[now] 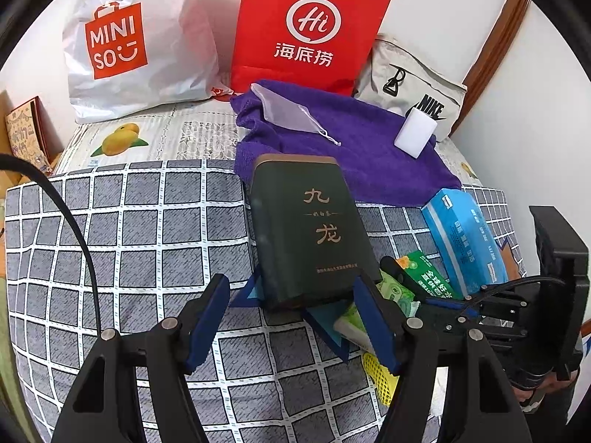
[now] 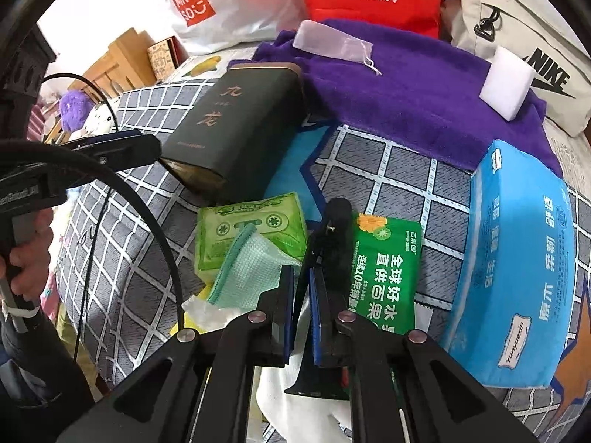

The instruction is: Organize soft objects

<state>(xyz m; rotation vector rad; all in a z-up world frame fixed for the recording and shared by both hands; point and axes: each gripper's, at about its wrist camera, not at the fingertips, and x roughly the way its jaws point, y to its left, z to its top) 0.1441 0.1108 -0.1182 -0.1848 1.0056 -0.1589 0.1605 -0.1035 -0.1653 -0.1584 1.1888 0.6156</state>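
Observation:
My left gripper (image 1: 291, 295) is open, its fingers on either side of the near end of a dark green tin (image 1: 306, 229) lying on the checked bedspread (image 1: 147, 229). My right gripper (image 2: 301, 288) is shut on a black clip-like object (image 2: 332, 251) standing between its fingers. Beside it lie a green tissue pack (image 2: 258, 229), a pale green cloth (image 2: 247, 273), a green fruit pouch (image 2: 388, 269) and a blue tissue pack (image 2: 517, 258). A purple towel (image 1: 351, 140) behind carries a white sponge (image 1: 415, 133) and a sheer pouch (image 1: 288, 110).
Against the wall stand a white Miniso bag (image 1: 129, 40), a red paper bag (image 1: 306, 29) and a grey Nike bag (image 1: 413, 85). A yellow mesh item (image 1: 380, 376) lies near my left gripper. A black cable (image 1: 74, 229) hangs at the left.

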